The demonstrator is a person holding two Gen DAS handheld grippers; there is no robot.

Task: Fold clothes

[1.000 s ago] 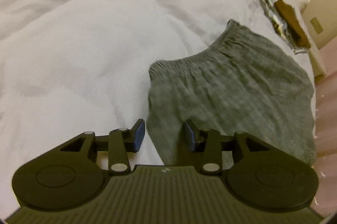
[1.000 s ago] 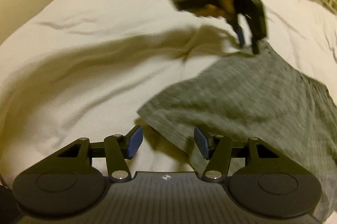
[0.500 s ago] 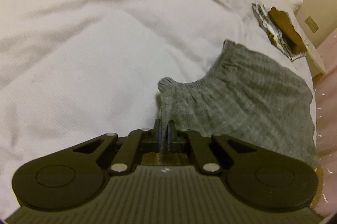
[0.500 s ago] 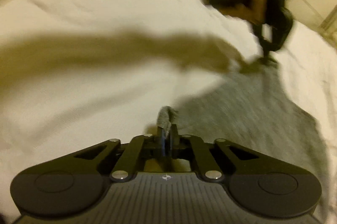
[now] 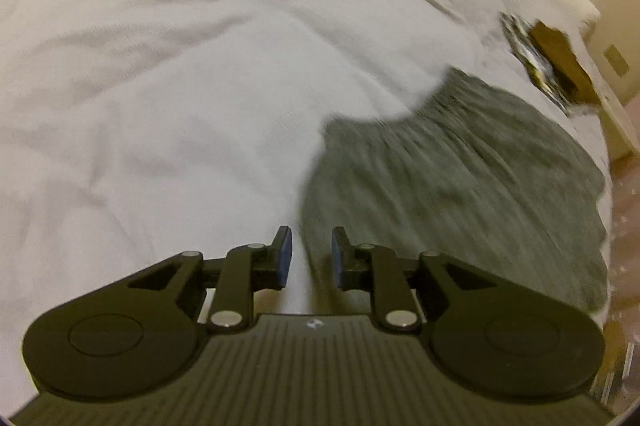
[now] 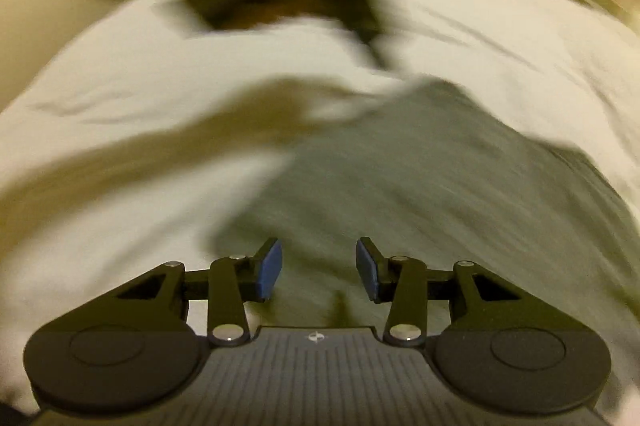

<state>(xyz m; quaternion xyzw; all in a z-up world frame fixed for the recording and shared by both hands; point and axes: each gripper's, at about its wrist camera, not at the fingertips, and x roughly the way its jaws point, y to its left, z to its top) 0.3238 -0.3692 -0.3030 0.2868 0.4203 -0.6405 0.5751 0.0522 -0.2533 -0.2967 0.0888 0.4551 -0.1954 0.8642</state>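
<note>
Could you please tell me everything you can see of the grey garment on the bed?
The grey garment looks like soft knit or woven cloth with a gathered, elastic-looking band along its far edge. It lies spread out, slightly rumpled, on the white bedspread, near the bed's right side. Motion blur hides finer detail. The left gripper and right gripper have open jaws at its near edge; neither grips it.

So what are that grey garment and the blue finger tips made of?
The grey garment looks like soft, matte knit cotton: a gathered waistband and limp drape suggest so, though blur hides the weave. The blue pads look like matte rubber or foam; which one is unclear.
</note>
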